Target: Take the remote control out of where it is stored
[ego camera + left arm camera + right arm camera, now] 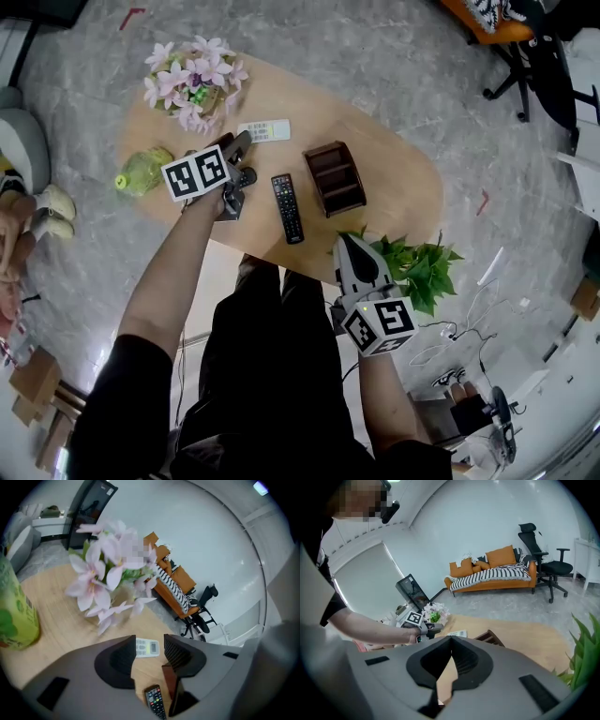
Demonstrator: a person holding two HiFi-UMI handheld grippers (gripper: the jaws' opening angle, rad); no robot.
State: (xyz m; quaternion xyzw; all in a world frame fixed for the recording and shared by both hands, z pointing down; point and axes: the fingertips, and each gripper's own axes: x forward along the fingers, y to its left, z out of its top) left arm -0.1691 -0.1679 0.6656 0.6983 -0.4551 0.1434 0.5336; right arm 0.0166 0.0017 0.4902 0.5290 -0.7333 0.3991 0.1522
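Observation:
A long black remote control (287, 207) lies flat on the oval wooden table (394, 178), just left of the empty brown wooden holder (335, 176). A white remote (264, 130) lies farther back. My left gripper (236, 148) hovers over the table's left part, open, with nothing between its fingers; a small dark remote (246, 176) lies just under it. In the left gripper view my left gripper (150, 642) frames the white remote (147, 647), and a black remote's end (155, 701) shows beside the holder (171, 686). My right gripper (345, 242) hangs at the table's near edge, shut and empty (451, 640).
A pot of pink flowers (192, 82) stands at the table's back left. A green bottle (141, 171) lies at the left edge. A leafy green plant (417, 267) sits by the near right edge, beside my right gripper. Grey floor surrounds the table.

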